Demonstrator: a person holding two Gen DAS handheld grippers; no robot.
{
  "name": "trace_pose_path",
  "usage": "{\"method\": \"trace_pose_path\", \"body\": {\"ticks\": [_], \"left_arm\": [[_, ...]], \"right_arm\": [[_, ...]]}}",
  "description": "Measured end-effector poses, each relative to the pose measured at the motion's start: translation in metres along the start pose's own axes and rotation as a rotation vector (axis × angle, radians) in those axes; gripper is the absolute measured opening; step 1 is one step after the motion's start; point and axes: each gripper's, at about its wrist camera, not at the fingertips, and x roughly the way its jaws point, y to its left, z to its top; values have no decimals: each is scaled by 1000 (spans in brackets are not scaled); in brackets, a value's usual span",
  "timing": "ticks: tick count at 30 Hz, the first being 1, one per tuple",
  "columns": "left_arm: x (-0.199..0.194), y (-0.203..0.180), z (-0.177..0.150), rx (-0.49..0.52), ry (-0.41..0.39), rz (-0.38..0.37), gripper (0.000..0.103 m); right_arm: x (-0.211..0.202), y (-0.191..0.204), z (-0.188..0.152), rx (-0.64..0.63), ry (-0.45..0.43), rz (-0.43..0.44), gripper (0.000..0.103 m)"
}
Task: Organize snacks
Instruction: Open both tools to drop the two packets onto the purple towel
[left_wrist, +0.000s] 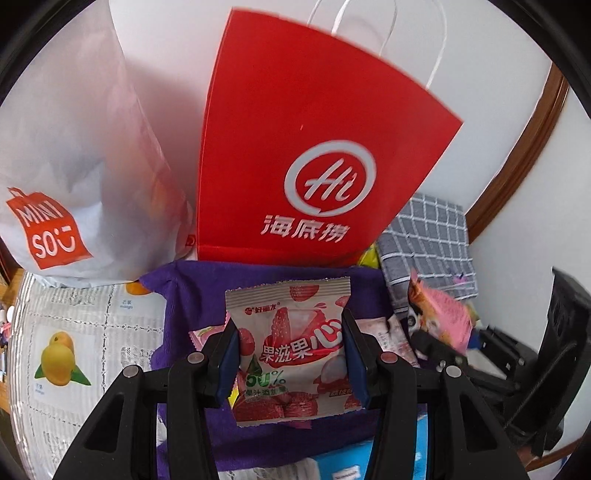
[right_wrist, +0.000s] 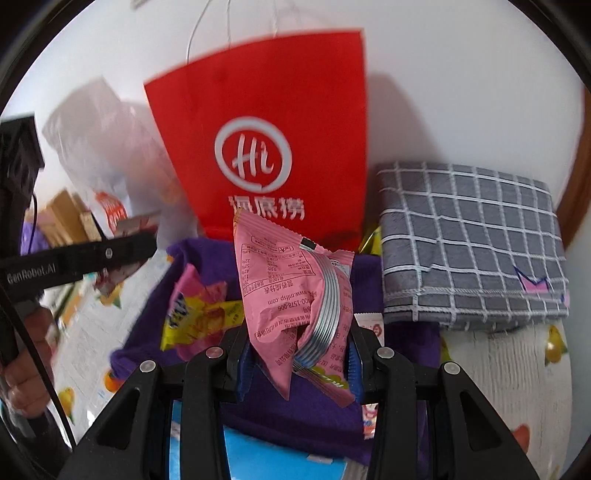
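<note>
My left gripper (left_wrist: 291, 354) is shut on a white and red fruit-candy packet (left_wrist: 291, 350), held flat above a purple cloth (left_wrist: 177, 295). My right gripper (right_wrist: 295, 354) is shut on a crumpled pink snack packet (right_wrist: 280, 280) that stands up between the pads. A red paper bag (left_wrist: 295, 122) with a white Hi logo stands upright behind the cloth, also visible in the right wrist view as the red bag (right_wrist: 273, 110). More snack packets lie on the purple cloth (right_wrist: 140, 343), among them a yellow and pink packet (right_wrist: 199, 314). The right gripper with its pink packet (left_wrist: 439, 314) shows at the right of the left wrist view.
A white Miniso plastic bag (left_wrist: 74, 177) stands left of the red bag. A folded grey checked cloth (right_wrist: 469, 243) lies at the right. The table wears a fruit-print cover (left_wrist: 74, 332). A light blue box (right_wrist: 251, 454) sits below the grippers. A hand (right_wrist: 22, 350) holds the left gripper's handle.
</note>
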Motion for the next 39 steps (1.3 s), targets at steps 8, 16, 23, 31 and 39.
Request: {"method": "trace_pose_path", "body": {"ticks": [8,16,23,31,39], "left_arm": [[28,15,-3,-26,64,35,47],[42,16,-7,-32,106,19,47],[48,7,-10,-12,129,20,47],[57,0,-14,3,155,18,48],[60,-5,-15,28,170,19,49]], "right_arm": [[44,-1,-10,-85,126,-22,40],[66,3,-24,-137,217,4,41],[63,-1,-23,-121,236,13,48],[25,-5,-8,-107,126,33,67],[-3,-12,6,-76,46,20,67]]}}
